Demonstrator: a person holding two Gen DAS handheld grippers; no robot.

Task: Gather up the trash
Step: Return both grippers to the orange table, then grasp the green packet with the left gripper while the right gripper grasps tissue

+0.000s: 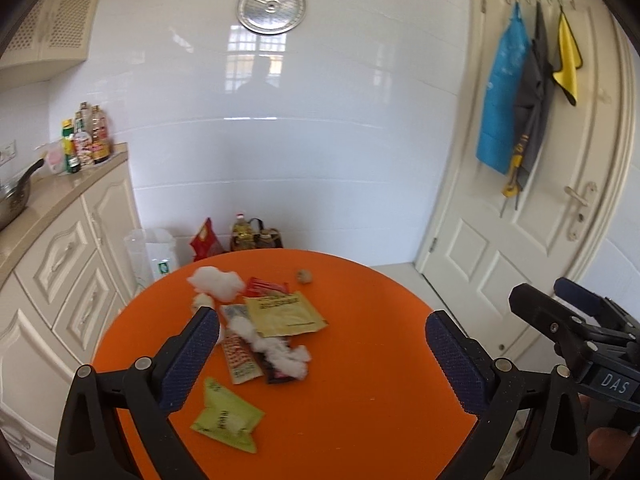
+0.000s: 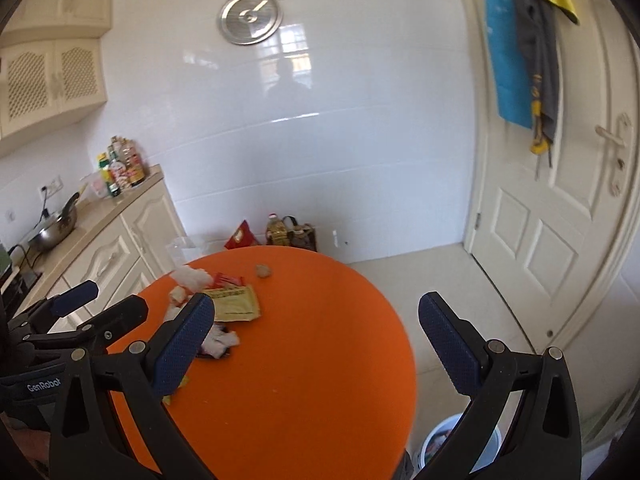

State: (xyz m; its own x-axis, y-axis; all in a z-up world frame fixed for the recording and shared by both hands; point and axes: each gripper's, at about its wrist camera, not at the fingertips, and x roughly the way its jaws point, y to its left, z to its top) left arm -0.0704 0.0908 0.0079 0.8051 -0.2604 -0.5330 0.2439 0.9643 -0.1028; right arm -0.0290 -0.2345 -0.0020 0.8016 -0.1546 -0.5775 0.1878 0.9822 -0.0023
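The trash (image 1: 264,332), wrappers and tissue wads, lay scattered on the orange table (image 1: 360,380), ahead of the left gripper (image 1: 322,350) and toward its left finger. Both that and the right gripper (image 2: 316,340) hung above the table, jaws spread wide, gripping nothing. A bin (image 2: 436,440) stood on the floor beside the table.
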